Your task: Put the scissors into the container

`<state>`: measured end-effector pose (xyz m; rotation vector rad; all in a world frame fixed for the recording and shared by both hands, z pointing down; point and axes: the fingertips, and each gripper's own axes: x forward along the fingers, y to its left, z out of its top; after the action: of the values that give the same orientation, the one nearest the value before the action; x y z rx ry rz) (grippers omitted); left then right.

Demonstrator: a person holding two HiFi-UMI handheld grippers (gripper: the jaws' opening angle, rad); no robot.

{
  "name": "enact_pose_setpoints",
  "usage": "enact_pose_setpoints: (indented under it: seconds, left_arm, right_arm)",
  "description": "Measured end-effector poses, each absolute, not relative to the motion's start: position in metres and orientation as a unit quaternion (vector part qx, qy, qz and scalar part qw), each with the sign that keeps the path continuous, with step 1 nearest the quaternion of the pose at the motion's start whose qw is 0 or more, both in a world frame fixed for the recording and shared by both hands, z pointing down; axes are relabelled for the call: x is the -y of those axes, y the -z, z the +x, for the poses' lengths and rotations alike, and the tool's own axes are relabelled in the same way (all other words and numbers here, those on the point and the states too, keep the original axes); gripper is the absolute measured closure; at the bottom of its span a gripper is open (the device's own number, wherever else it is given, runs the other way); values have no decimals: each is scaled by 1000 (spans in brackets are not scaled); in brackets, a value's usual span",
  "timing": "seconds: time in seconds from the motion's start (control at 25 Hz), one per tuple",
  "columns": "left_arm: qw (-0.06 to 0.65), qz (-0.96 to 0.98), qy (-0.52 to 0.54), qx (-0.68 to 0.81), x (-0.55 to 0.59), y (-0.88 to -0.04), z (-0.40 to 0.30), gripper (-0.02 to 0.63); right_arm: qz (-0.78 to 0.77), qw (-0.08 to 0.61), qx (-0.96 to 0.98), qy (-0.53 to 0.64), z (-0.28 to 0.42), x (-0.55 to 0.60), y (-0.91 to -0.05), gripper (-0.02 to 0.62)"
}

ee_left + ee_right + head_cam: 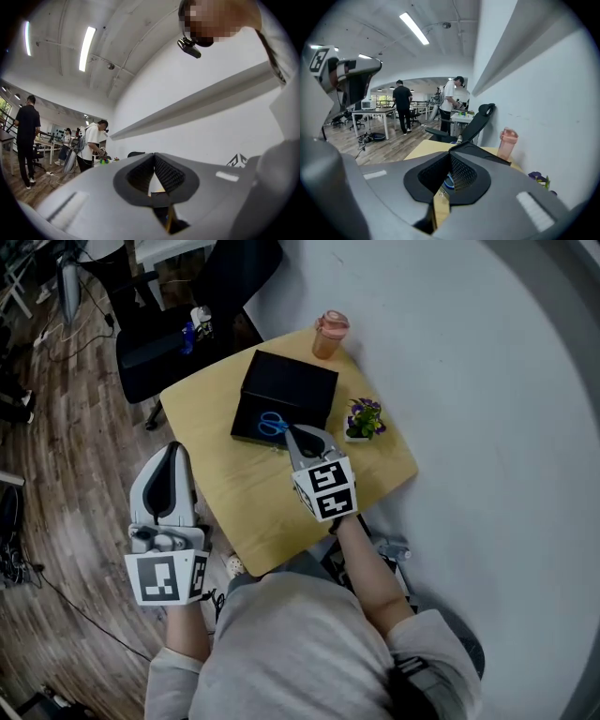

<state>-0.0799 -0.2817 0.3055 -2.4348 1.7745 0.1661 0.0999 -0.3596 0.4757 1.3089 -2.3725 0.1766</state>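
A black box container (291, 385) lies on the wooden table (244, 512). The blue-handled scissors (273, 424) rest at the container's near left corner. My right gripper (293, 433) points at them, its tip right beside the handles and covering the blades. In the right gripper view the jaws meet at the tip (450, 153), and a blue handle ring (448, 181) shows in the gap between the pads, so the gripper appears shut on the scissors. My left gripper (174, 448) hangs off the table's left edge, shut on nothing (154, 154).
A pink bottle (329, 334) stands at the table's far edge. A small potted plant (365, 418) sits right of the container. A black office chair (159, 334) stands behind the table, and a white wall runs along the right. People stand at desks (403, 110) farther off.
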Motion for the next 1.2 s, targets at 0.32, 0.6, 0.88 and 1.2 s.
enact_pose_setpoints:
  seconds: [0.32,0.6,0.88,1.2]
  left_arm:
    - [69,-836,-72,-540,272,-292,-62,548]
    - [71,-856,-83,-505,265,-282,-54,548]
    - [75,-871,-89,-477,261,-277,-51,548]
    - [73,-883,-96,-453,252,-274,-46,548]
  right_arm:
    - [525,153,837,-26,115,314,-412,592]
    - [574,117,811,8,127,281,-368,591]
    - [612,80,786,22,135,253,-340,591]
    - [650,53,756,50,142,219,-314,591]
